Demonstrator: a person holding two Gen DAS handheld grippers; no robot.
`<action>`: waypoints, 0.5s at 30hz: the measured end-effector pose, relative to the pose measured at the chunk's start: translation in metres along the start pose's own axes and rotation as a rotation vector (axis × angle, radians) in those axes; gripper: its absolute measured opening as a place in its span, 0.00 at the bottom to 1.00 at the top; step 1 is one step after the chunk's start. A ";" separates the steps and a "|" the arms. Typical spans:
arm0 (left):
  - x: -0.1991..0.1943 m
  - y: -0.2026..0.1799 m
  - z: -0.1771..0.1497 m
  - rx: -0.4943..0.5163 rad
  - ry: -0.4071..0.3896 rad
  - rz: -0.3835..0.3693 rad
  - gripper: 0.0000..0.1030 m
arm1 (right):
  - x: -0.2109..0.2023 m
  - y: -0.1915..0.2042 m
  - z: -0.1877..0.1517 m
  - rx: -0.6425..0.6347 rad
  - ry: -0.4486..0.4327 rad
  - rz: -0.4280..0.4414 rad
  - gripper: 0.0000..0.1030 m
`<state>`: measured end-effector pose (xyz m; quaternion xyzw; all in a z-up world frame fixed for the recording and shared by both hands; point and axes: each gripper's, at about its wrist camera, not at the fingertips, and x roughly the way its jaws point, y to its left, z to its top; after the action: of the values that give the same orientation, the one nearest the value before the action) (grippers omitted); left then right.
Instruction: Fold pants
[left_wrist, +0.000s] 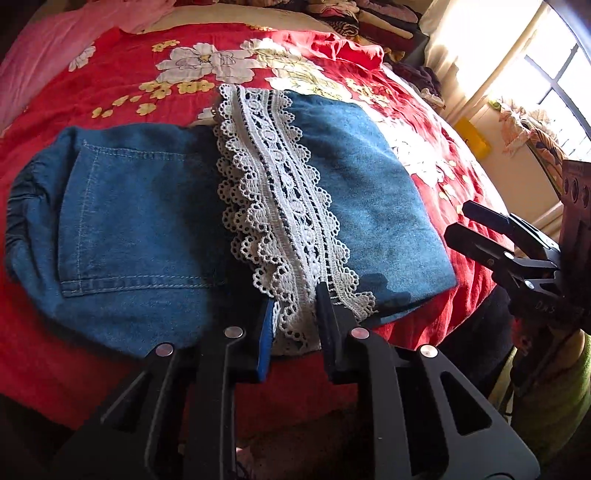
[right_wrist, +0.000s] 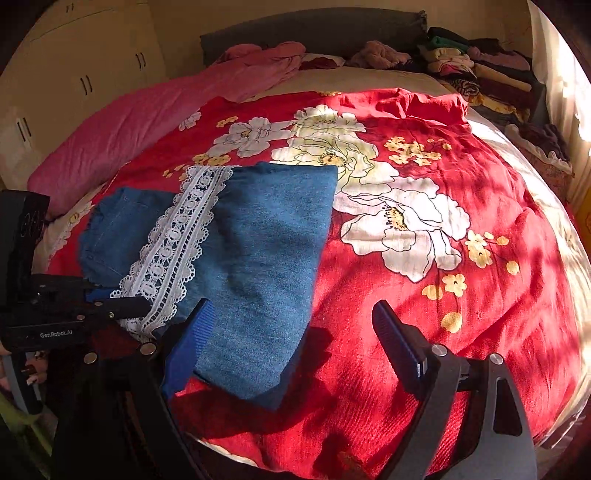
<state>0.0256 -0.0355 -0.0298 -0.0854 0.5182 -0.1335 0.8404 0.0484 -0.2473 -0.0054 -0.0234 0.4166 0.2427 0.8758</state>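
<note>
Blue denim pants (left_wrist: 140, 221) lie folded on a red floral bedspread (left_wrist: 110, 85), back pocket at the left and a white lace hem (left_wrist: 280, 206) running across the middle. My left gripper (left_wrist: 297, 314) is at the near edge, shut on the near end of the lace hem. The right wrist view shows it (right_wrist: 144, 306) pinching the lace (right_wrist: 173, 251) from the left. My right gripper (right_wrist: 295, 332) stands wide open over the near right corner of the pants (right_wrist: 266, 258), its blue left finger (right_wrist: 195, 332) resting at the denim edge. It also appears at the right (left_wrist: 458, 219).
A pink blanket (right_wrist: 147, 122) lies along the bed's far left. Stacked folded clothes (right_wrist: 480, 81) sit at the far right corner. A wardrobe (right_wrist: 74, 74) stands behind, and a bright window (left_wrist: 554, 74) is at the right. Bare bedspread (right_wrist: 424, 295) spreads right of the pants.
</note>
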 end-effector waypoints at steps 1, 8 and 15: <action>0.000 0.002 -0.002 0.003 0.003 0.017 0.14 | -0.001 0.005 0.000 -0.015 -0.005 0.007 0.84; 0.002 -0.001 -0.004 0.034 0.007 0.057 0.20 | 0.006 0.044 0.000 -0.127 0.015 0.042 0.75; 0.000 -0.001 -0.005 0.036 0.006 0.060 0.21 | 0.010 0.045 -0.004 -0.129 0.041 0.053 0.64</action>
<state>0.0208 -0.0367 -0.0323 -0.0545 0.5207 -0.1178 0.8438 0.0310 -0.2044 -0.0080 -0.0736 0.4183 0.2918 0.8570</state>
